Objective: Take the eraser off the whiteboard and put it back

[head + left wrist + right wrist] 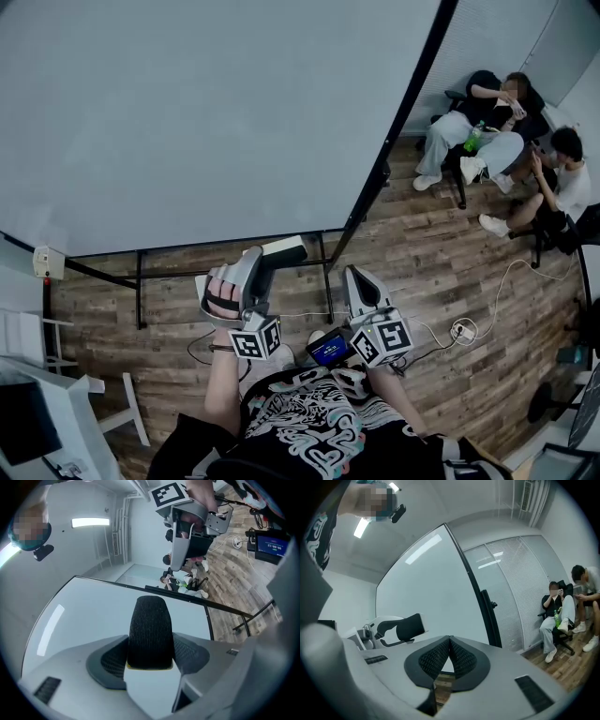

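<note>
The large whiteboard [206,112] on a black frame stands in front of me. My left gripper [265,261] is held just short of its lower edge, shut on the eraser [284,251], a white block with a black felt face. In the left gripper view the eraser [150,632] sits between the two jaws, felt side up, with the whiteboard [89,620] behind it. My right gripper [356,279] hangs beside the left, shut with nothing in it. The right gripper view shows its pads [461,656] meeting at the tips, and the eraser [405,626] off to the left.
Wooden floor lies below the board, with a cable and a power strip [462,330]. Two people sit on chairs [497,122] at the back right. White furniture [37,375] stands at the left. A small device with a blue screen [328,351] hangs at my chest.
</note>
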`<state>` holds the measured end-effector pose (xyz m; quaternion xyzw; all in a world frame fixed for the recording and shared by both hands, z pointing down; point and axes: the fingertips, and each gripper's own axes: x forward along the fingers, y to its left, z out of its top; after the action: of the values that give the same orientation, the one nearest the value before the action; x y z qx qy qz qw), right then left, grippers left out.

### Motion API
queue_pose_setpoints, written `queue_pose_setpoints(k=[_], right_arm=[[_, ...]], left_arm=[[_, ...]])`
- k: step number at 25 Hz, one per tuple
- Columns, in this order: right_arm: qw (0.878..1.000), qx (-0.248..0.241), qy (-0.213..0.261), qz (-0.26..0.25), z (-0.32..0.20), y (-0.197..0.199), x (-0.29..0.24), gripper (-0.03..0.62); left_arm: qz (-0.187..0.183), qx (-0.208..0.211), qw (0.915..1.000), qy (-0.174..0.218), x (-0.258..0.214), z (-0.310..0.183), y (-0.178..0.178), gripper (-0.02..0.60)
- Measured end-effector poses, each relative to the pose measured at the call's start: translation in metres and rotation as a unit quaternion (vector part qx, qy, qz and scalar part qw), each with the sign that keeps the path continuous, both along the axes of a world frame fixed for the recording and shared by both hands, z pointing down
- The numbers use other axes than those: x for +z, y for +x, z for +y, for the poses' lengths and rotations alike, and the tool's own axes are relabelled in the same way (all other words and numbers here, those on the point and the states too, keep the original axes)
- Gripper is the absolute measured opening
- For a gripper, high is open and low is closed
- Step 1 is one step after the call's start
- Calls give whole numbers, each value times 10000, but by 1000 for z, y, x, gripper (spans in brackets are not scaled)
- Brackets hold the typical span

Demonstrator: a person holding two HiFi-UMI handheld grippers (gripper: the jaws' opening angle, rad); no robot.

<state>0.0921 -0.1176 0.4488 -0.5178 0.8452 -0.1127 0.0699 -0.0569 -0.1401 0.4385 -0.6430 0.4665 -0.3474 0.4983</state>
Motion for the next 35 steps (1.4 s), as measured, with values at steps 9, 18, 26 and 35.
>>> queue_pose_setpoints(k=[9, 18, 26, 35], right_arm=[[10000, 9, -81, -8, -10, 7, 7, 15], [9999, -91, -101, -8, -34, 11, 9, 15], [9998, -162, -138, 59, -56, 14, 13, 15], [9993, -261, -228, 134, -76, 14, 20, 15]], left_arm=[[-36, -84, 9999, -76, 7, -15, 0, 284], [-34, -267, 9995, -163, 16, -40, -3, 284], [-30, -326, 9993, -194, 25, -62, 0, 284], [-43, -369, 9990, -237, 32, -88, 2, 284]])
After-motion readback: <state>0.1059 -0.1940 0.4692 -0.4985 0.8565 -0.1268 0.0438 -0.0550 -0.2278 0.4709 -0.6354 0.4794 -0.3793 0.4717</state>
